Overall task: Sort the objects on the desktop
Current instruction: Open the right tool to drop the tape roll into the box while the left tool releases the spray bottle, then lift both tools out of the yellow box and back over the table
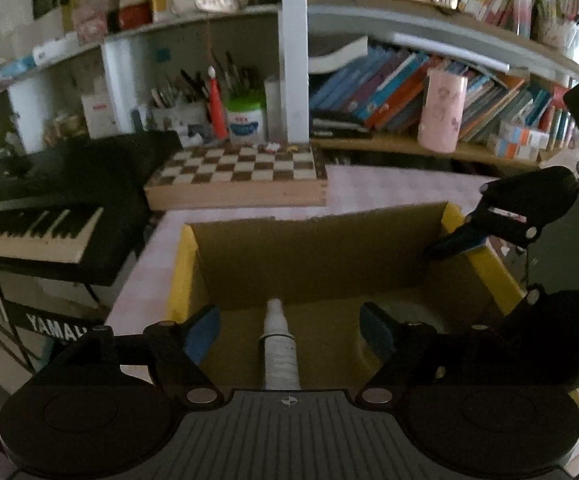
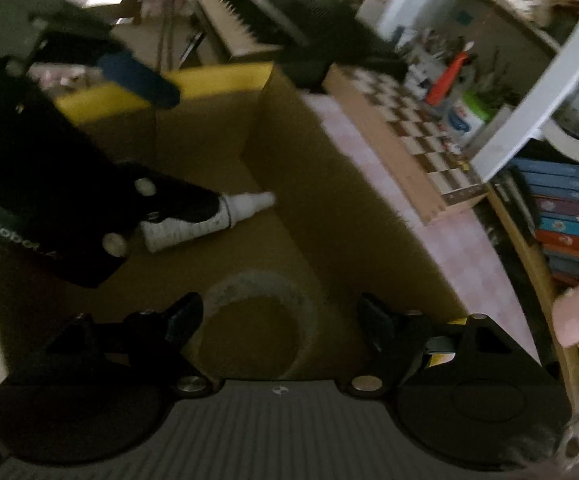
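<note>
My left claw gapes, released, over the white bottle lying on the box floor; my right claw is spread above the tape ring.

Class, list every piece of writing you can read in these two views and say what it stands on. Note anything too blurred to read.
"YAMAH", cut off: keyboard stand.
"on Robot", partly hidden: strap on the left tool.
Too blurred: print on the white spray bottle, the blue-labelled tub, the book spines.
</note>
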Available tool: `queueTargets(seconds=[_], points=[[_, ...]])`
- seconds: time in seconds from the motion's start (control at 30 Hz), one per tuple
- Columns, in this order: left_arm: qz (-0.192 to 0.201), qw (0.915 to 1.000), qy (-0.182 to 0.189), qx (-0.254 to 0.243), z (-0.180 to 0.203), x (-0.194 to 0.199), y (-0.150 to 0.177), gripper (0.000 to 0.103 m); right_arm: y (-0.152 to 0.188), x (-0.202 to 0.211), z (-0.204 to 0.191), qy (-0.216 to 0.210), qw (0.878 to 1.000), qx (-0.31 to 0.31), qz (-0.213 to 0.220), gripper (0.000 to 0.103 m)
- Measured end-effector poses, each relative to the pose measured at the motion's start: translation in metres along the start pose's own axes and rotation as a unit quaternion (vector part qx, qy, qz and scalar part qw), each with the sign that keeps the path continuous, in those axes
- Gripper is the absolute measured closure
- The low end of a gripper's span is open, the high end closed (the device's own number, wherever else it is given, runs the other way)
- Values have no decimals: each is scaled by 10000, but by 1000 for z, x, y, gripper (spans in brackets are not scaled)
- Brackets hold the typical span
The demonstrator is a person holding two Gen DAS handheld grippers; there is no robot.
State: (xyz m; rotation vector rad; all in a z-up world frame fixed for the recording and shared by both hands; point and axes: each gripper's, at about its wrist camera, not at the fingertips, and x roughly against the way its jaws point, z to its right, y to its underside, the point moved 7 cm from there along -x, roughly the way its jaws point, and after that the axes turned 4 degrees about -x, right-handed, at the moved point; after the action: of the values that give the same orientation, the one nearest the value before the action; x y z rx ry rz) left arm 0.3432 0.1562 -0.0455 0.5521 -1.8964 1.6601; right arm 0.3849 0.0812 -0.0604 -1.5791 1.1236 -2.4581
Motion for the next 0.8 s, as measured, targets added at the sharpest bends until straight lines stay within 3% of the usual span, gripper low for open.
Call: queueTargets(seconds=[0.43,0.63,0.8], points=[[914,9947,-66,466,4,91,1,14,5,104,-7,578,9875,-958,1114,19],[1212,9893,-225,784,3,127,19,13,26,135,-16,964,9673,-1873,1410,22],[1220,9874,-299,962,-1,152,41,13,48,159,-28,1302,9453,-2514,1623,22]])
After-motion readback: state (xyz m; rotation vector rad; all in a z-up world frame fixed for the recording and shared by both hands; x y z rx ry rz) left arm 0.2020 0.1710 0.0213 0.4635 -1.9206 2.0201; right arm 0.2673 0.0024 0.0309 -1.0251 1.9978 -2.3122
